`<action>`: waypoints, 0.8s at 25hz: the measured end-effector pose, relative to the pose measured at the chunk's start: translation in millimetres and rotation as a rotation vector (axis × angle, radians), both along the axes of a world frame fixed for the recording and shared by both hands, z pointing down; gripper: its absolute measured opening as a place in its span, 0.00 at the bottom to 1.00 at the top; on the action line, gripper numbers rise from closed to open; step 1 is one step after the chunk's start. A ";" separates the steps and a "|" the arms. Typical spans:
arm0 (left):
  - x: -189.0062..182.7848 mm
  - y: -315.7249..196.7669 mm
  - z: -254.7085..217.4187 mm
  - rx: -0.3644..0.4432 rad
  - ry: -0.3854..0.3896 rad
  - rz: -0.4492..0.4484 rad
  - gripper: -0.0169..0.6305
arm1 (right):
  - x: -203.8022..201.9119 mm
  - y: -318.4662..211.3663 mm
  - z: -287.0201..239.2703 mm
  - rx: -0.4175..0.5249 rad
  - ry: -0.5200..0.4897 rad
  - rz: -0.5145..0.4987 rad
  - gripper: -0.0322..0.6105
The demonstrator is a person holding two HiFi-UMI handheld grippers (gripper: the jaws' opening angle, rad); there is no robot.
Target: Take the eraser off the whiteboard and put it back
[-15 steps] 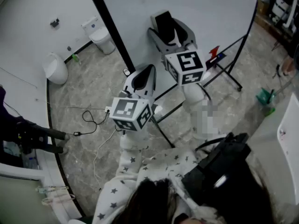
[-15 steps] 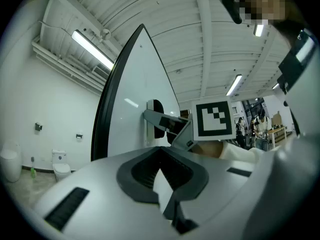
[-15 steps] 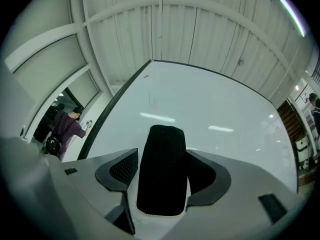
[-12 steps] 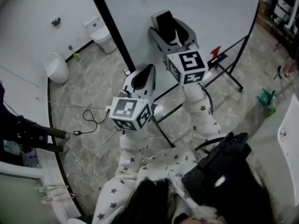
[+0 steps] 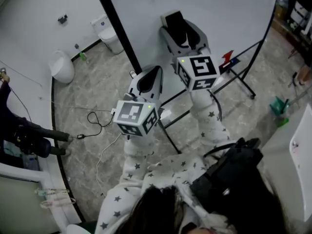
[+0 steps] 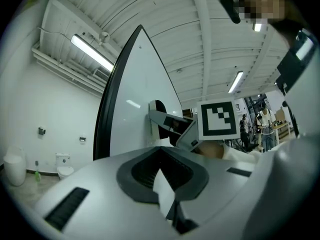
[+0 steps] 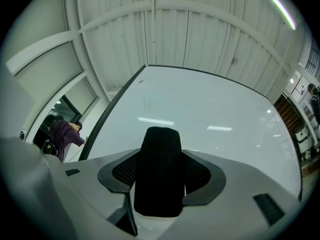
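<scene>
The black eraser (image 7: 159, 174) sits upright between the jaws of my right gripper (image 7: 161, 181), which is shut on it. In the head view that gripper (image 5: 177, 27) points at the whiteboard (image 5: 219, 13), with the eraser (image 5: 174, 22) close against the white surface; whether it touches, I cannot tell. My left gripper (image 5: 150, 80) hangs lower and to the left, near the board's black edge (image 5: 114, 23), its jaws together with nothing between them. In the left gripper view the left gripper (image 6: 162, 171) is empty, and the right gripper's marker cube (image 6: 217, 119) shows ahead of it.
The board's stand legs (image 5: 239, 79) spread over the marble floor, with red and blue markers (image 5: 228, 57) on its tray. A toilet (image 5: 108, 33) and a white basin (image 5: 61, 66) stand at the left wall. A cable (image 5: 95, 123) lies on the floor. A person (image 5: 24, 135) is at far left.
The right gripper with the eraser has drifted slightly to the right along the board. The left gripper has kept still. The person at far left has raised an arm.
</scene>
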State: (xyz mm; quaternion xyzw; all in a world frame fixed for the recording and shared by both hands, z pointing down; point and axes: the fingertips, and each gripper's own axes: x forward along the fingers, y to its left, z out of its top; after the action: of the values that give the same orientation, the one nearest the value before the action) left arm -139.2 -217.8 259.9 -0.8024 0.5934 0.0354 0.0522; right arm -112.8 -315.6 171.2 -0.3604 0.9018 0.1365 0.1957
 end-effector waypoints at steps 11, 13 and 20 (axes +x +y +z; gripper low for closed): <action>-12.4 -24.8 -24.7 0.015 0.034 0.043 0.03 | 7.7 -3.0 -8.9 -0.032 0.009 -0.003 0.44; -16.7 -31.8 -28.2 0.008 0.042 0.051 0.03 | 5.0 -4.3 -8.0 -0.043 0.021 -0.006 0.44; -15.6 -45.4 -30.1 -0.005 0.051 0.090 0.03 | 14.1 6.2 -4.5 -0.072 0.046 -0.008 0.45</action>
State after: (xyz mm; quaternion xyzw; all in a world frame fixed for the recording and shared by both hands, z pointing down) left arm -154.8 -263.2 229.8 -0.8273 0.5579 0.0568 0.0334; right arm -98.7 -309.4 166.7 -0.3603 0.9118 0.1112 0.1624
